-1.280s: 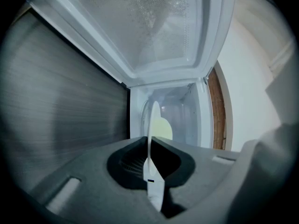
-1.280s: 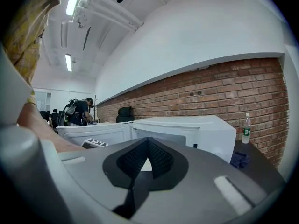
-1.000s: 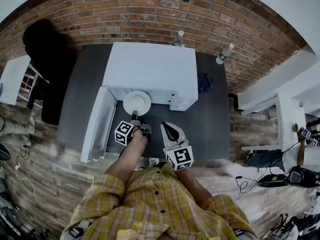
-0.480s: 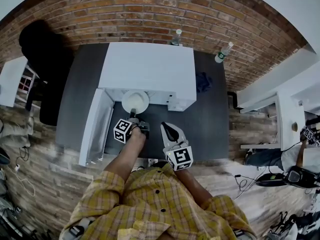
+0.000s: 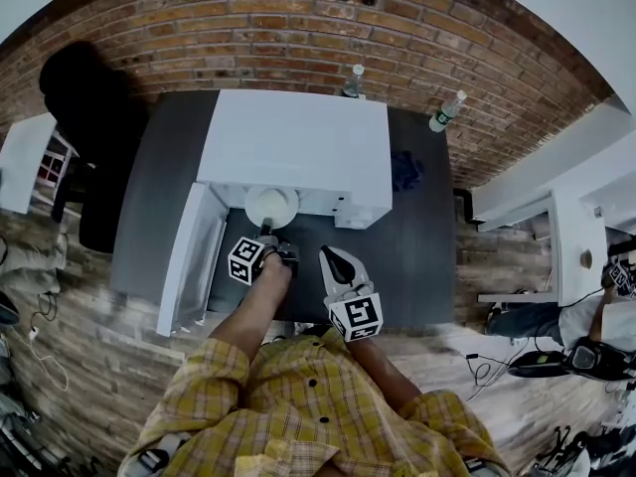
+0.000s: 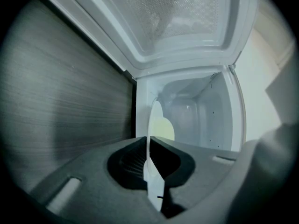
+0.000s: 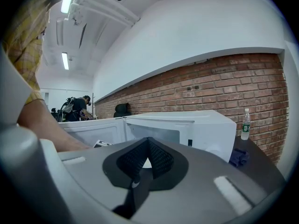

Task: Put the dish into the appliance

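Note:
The dish is a white plate, held level at the mouth of the white microwave, its far edge just under the top. My left gripper is shut on the plate's near rim. In the left gripper view the plate shows edge-on between the pads of the left gripper, with the lit microwave cavity straight ahead. The microwave door hangs open to the left. My right gripper is shut and empty, hovering over the table right of the plate; in its own view the right gripper faces the microwave.
The microwave stands on a dark table against a brick wall. Two water bottles stand behind it, and a blue cloth lies to its right. White desks and a seated person are at the far right.
My left gripper has carried the plate a little forward, from in front of the microwave opening to partly inside it. The right gripper has stayed in place.

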